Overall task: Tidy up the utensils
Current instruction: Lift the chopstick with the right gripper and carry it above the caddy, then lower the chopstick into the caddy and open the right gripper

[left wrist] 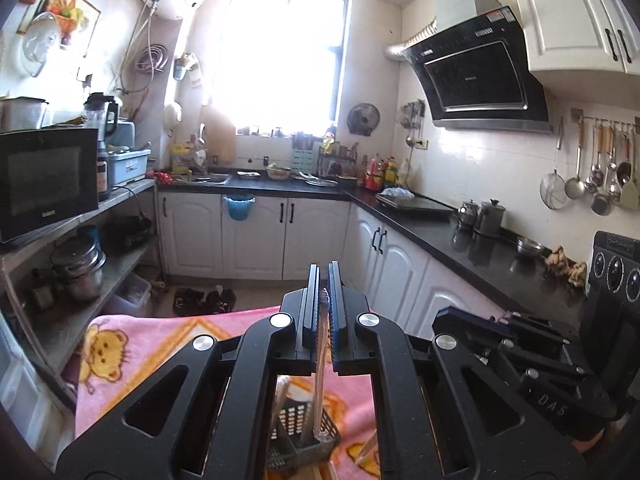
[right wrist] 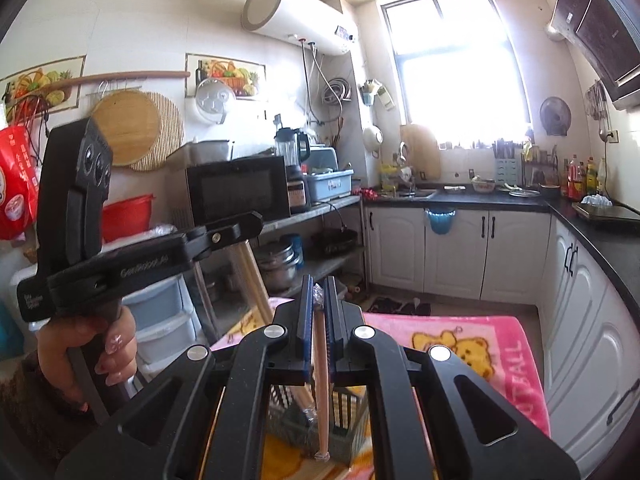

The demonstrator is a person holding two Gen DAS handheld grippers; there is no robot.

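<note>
My left gripper point(left wrist: 324, 276) is shut on a thin wrapped chopstick point(left wrist: 320, 380) that hangs down between its jaws. Its lower end reaches into a dark slotted utensil basket point(left wrist: 300, 436) on the pink bear blanket point(left wrist: 132, 360). My right gripper point(right wrist: 318, 292) is shut on a wooden chopstick point(right wrist: 322, 392) in clear wrap, also hanging down toward the same basket point(right wrist: 344, 412). The left gripper body shows at the left in the right wrist view point(right wrist: 132, 256), with more wooden sticks point(right wrist: 252, 276) below it. The right gripper body shows at the right in the left wrist view point(left wrist: 520, 344).
The blanket-covered surface point(right wrist: 500, 360) stands in a kitchen. A black L-shaped counter point(left wrist: 460, 232) with white cabinets runs along the back and right. A shelf with a microwave point(left wrist: 44, 176) and pots point(left wrist: 80, 268) is on the left. Shoes point(left wrist: 204, 300) lie on the floor.
</note>
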